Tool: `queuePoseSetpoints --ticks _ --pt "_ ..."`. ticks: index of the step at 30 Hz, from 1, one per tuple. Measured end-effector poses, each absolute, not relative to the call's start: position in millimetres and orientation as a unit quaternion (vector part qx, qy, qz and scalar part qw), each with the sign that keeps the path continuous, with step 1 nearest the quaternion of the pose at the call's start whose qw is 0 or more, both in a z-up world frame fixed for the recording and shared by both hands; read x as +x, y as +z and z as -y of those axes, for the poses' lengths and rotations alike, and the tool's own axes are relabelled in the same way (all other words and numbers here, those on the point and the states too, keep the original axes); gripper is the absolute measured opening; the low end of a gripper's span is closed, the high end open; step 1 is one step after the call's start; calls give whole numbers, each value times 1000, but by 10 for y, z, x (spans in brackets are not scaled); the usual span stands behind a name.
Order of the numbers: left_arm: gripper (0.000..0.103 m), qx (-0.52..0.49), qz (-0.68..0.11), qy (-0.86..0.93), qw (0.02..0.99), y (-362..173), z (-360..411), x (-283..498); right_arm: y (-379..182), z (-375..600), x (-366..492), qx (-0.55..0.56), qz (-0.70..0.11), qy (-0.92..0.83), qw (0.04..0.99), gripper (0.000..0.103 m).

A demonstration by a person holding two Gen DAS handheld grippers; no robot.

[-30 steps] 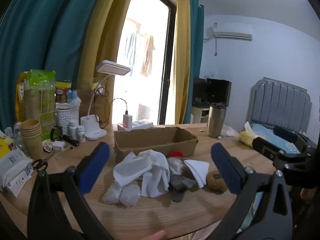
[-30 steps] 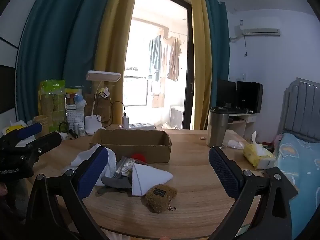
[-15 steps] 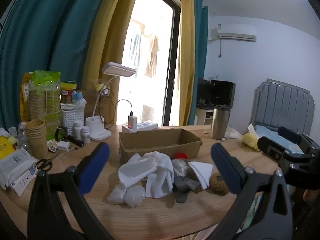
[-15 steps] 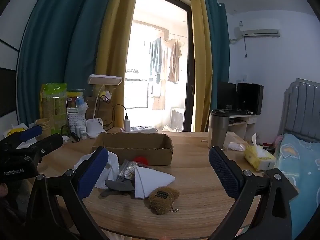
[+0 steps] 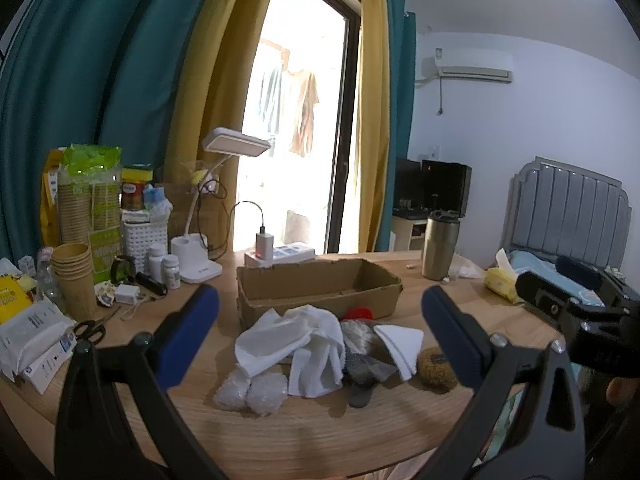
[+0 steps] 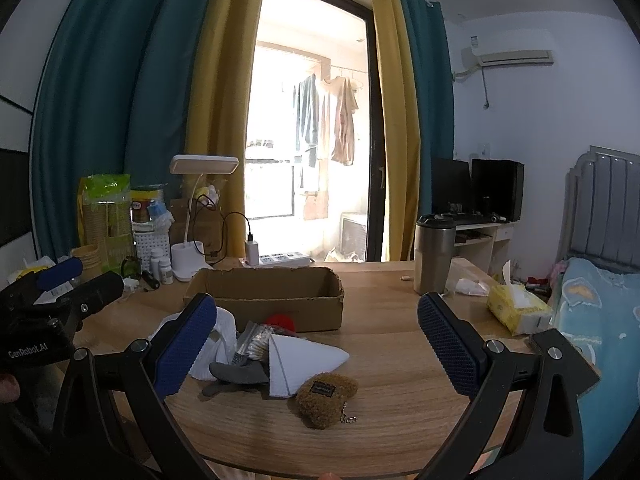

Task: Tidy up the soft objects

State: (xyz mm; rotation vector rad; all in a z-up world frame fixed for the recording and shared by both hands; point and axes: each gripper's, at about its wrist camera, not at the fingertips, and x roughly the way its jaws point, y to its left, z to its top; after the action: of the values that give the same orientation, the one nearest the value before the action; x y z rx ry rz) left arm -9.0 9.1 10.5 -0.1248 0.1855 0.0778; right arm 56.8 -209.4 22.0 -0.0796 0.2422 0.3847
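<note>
**Pile dead ahead of both grippers, brown plush nearest my right**

Soft things lie heaped on the wooden table (image 5: pixel 320 436), all on the near side of the cardboard box (image 5: pixel 316 280), which sits open-topped and looks empty from here. My left gripper (image 5: pixel 320 332) and my right gripper (image 6: pixel 318 340) both hover above the table's near edge with their fingers spread wide and nothing between them.

From the left wrist view the white cloth (image 5: pixel 296 340) sits almost centred between my fingers, with two clear bubble-wrap lumps (image 5: pixel 252 394) just nearer to me and a grey glove (image 5: pixel 362 372) touching the cloth's right side. The folded white triangle (image 5: pixel 400 340) and the brown plush pouch (image 5: pixel 434 368) lie further right, close to my left gripper's right finger.

From the right wrist view the order flips: the pouch (image 6: pixel 326 394) is the closest item, low and centred, its long axis running up to the right, its small chain trailing toward me. The triangle (image 6: pixel 298 360) touches it from behind. A red item (image 6: pixel 282 322) is wedged against the box wall.

I judge the right hand better placed for the pouch and the left for the cloth. Either way the carry runs straight away from me, over the near wall of the box.
</note>
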Motion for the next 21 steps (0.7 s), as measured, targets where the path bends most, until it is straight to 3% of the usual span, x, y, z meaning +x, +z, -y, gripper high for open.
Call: queuePoseSetpoints --ticks 21 --pt "102 -61 -92 37 993 142 -55 -83 228 2115 590 -36 -125 188 974 102"
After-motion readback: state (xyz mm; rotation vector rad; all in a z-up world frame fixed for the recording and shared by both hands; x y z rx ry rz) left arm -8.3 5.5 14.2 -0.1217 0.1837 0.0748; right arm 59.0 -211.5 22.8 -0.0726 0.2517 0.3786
